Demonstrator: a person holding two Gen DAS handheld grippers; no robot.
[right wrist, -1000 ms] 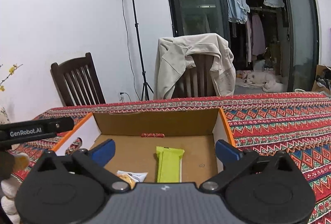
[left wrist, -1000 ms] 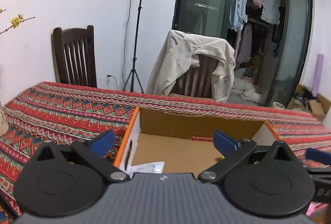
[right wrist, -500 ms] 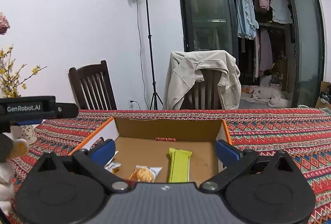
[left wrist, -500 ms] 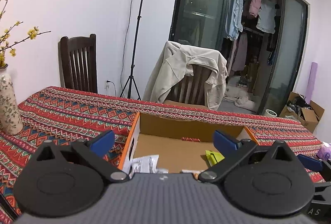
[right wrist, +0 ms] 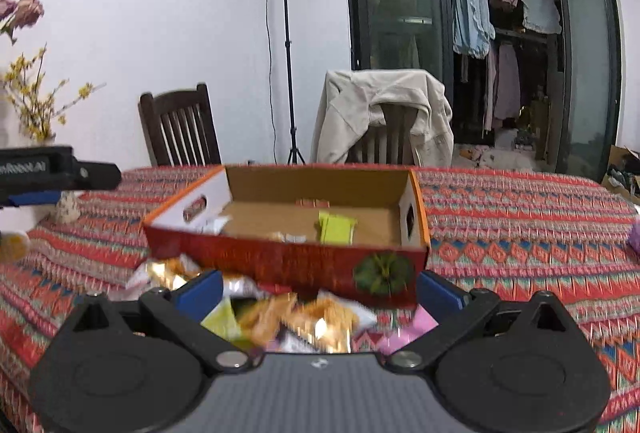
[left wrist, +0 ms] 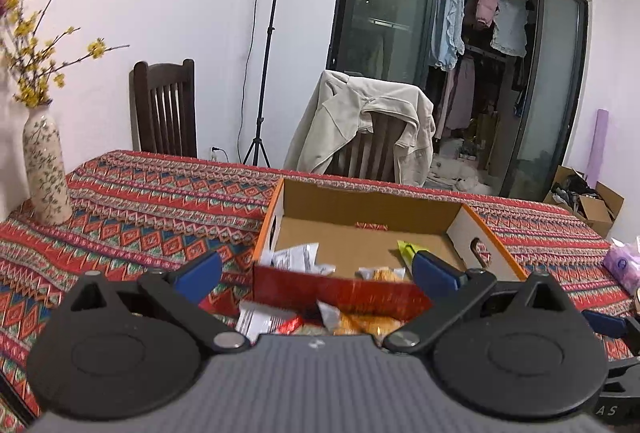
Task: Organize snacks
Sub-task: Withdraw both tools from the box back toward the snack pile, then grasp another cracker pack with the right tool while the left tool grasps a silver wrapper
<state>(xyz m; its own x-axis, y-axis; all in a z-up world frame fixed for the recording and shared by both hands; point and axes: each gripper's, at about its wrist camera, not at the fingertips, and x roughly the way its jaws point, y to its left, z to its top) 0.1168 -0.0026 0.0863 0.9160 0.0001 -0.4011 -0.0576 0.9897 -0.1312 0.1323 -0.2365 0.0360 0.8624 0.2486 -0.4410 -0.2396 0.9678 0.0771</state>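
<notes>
An open cardboard box (left wrist: 468,229) (right wrist: 280,257) with a red front wall sits on the patterned tablecloth. Inside lie a green bar (right wrist: 337,228) (left wrist: 406,248), a white packet (left wrist: 298,257) and a small orange-filled packet (left wrist: 382,274). Loose snack packets (right wrist: 308,317) (left wrist: 352,321) are piled on the cloth in front of the box. My left gripper (left wrist: 316,267) is open, hovering just before the box's front wall. My right gripper (right wrist: 318,291) is open too, above the loose pile, with nothing between its fingers.
A flowered vase (left wrist: 45,169) with yellow branches stands at the table's left. Two chairs (right wrist: 180,127) stand behind the table, one draped with a beige jacket (right wrist: 384,105). A light stand (right wrist: 286,45) is by the wall. A purple packet (left wrist: 622,263) lies far right.
Both grippers have drawn back and up from the box; its red front wall and the pile of loose snacks before it have come into view.
</notes>
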